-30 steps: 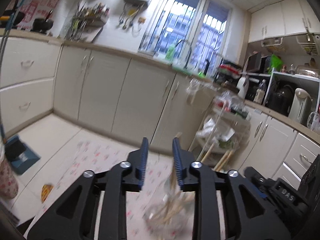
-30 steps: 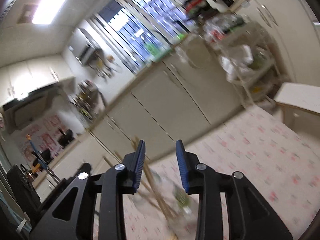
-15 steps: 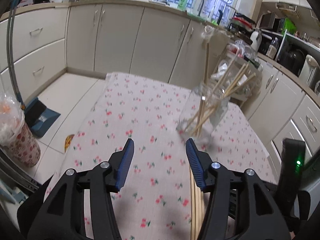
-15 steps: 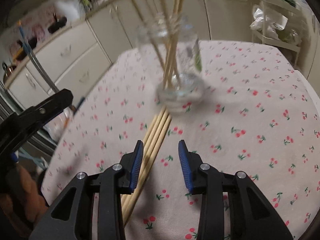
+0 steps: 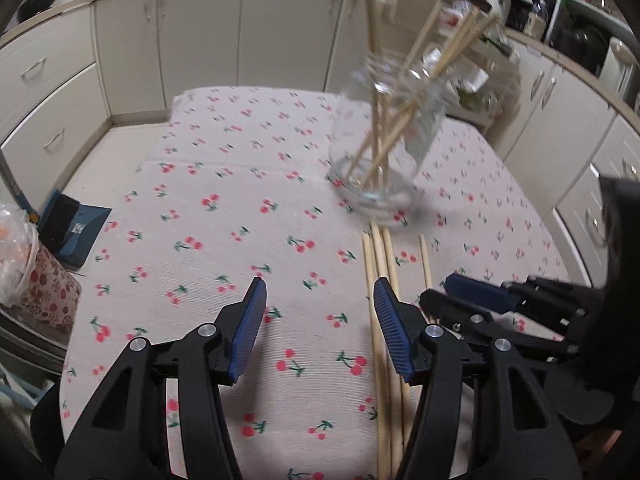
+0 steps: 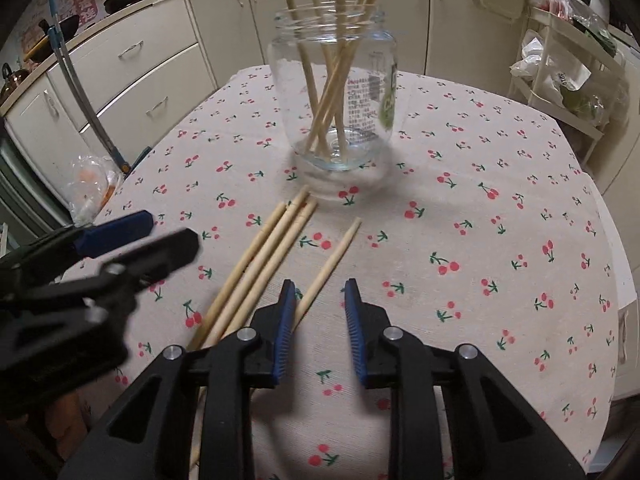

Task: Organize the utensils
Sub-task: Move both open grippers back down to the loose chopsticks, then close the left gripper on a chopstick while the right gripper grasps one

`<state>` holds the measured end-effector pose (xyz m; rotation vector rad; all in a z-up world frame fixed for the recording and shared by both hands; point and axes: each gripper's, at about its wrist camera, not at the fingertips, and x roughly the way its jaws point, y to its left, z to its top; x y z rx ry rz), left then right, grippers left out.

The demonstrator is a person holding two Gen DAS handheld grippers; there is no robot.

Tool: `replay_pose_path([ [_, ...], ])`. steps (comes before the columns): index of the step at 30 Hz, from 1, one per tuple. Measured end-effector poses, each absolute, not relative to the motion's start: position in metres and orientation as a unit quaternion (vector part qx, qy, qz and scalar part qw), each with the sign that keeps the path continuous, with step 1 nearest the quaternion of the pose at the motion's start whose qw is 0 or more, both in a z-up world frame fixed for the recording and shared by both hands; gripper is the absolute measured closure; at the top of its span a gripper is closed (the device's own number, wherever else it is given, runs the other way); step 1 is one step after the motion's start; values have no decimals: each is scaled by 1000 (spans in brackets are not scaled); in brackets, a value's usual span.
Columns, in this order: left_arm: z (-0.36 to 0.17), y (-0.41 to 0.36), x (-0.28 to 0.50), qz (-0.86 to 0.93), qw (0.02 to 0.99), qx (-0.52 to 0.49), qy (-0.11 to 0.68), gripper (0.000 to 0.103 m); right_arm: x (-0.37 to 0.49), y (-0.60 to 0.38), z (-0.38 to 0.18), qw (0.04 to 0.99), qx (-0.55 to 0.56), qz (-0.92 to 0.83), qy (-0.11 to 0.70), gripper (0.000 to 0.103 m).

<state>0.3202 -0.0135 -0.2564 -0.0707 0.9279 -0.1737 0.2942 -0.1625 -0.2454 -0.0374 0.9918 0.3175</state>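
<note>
A clear glass jar with several wooden chopsticks in it stands on the cherry-print tablecloth. In front of it lie three chopsticks side by side and one single chopstick to their right. My right gripper hovers low over the single chopstick, its jaws closing. The stick runs in beside the left pad and neither pad presses on it. My left gripper stands open over bare cloth, with the loose chopsticks under its right finger. The jar is ahead of it.
The two grippers are close together: the right gripper shows beside the left one, and the left gripper shows at the right view's left side. Kitchen cabinets surround the table. A plastic bag sits off the left edge, a wire rack at the right.
Both grippers tipped down from facing the room to facing the table, then sank nearer the chopsticks. The left jaws widened; the right jaws narrowed and shifted right over the single chopstick.
</note>
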Motion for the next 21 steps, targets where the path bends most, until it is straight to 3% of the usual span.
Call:
replay_pose_path([
  [5,-267,-24,328,-86,880,-14,468,50,294,-174,-245,870,-38,152,468,84],
  [7,-269,-26,328,-88,879,-9,469,50,295,-179,-245,870,-41,153,467,90],
  [21,-270,-31,352,-40,878,30,476,51,305,-190,-246,851,-10,196,487,90],
])
